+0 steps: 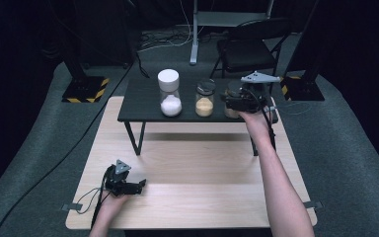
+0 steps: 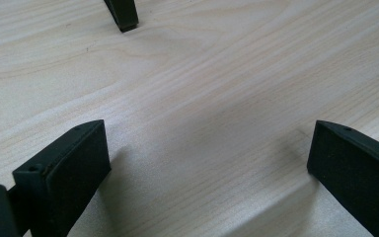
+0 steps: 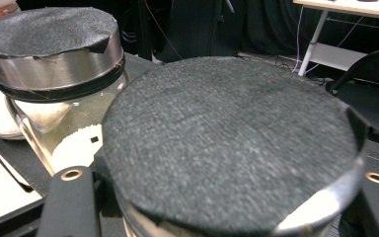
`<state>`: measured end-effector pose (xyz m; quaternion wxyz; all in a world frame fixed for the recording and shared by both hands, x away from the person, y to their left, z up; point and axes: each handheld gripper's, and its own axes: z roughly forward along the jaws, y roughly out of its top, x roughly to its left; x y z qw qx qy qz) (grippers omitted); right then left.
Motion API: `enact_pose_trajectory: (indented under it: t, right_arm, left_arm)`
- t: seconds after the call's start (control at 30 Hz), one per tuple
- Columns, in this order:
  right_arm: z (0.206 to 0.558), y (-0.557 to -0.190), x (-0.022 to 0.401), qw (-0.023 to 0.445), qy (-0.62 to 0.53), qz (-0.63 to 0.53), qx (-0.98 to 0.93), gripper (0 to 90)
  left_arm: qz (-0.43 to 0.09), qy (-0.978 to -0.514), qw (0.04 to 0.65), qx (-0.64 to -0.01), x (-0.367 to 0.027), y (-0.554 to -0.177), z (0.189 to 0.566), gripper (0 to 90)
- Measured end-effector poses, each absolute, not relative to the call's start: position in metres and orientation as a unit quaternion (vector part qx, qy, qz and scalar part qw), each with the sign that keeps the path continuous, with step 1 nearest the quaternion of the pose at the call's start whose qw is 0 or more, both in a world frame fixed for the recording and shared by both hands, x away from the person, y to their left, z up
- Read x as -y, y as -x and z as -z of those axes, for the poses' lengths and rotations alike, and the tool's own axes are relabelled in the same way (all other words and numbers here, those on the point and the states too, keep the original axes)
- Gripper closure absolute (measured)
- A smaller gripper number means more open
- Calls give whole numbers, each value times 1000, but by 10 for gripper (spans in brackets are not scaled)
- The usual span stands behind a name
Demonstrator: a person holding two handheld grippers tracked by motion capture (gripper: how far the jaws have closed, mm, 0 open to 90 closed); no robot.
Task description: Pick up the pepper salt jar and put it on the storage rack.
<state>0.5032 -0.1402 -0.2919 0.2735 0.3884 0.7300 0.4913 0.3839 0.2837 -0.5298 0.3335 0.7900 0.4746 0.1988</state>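
from the high view we see the right forearm stretched far forward across the pale wooden table [image 1: 197,163], wrist level, carrying the right gripper [image 1: 238,102] to the small black table [image 1: 143,106] that stands on it. there the gripper sits at the rightmost jar [image 1: 232,98], its grey plate above it. the yellow-filled jar [image 1: 205,99] is just beside, and the white-lidded jar [image 1: 170,93] further left, all three in a row. the left hand [image 1: 109,202] rests low at the near left edge, holding the left gripper [image 1: 139,186] flat on the wood, pointed to the right (well apart from the jars).

in the left gripper view we look along the left gripper [image 2: 207,158] at bare wood grain: its two black jaws stand wide apart with nothing between them, and a leg of the black table [image 2: 122,14] shows at the top.

in the right gripper view the right gripper [image 3: 227,187] is closed on the rightmost jar [image 3: 232,148], one jaw pressed at each side just under its black felt-covered lid. the neighbouring jar [image 3: 54,98] stands close behind at left.
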Motion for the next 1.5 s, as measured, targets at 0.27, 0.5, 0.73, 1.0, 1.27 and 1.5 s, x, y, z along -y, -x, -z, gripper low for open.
enact_pose_trajectory:
  t: [0.27, 0.5, 0.73, 1.0, 1.27, 1.5]
  right_arm:
    - [293, -505, 144, 263, -392, -499, -727, 303]
    - [294, -506, 145, 256, -394, -504, -725, 300]
    - [296, -503, 147, 253, -402, -505, -721, 204]
    - [298, -496, 150, 259, -408, -507, -714, 132]
    - [302, -488, 156, 254, -408, -510, -713, 108]
    - [304, -479, 158, 262, -403, -510, -713, 106]
  left_arm:
    - [-199, -790, 333, -474, -284, -384, 530, 23]
    - [-199, -790, 334, -475, -284, -384, 530, 23]
    - [-199, -790, 334, -475, -284, -384, 530, 23]
    - [-199, -790, 333, -475, -284, -384, 530, 23]
    - [-199, -790, 334, -475, -284, -384, 530, 23]
    - [-199, -790, 333, -474, -284, -384, 530, 22]
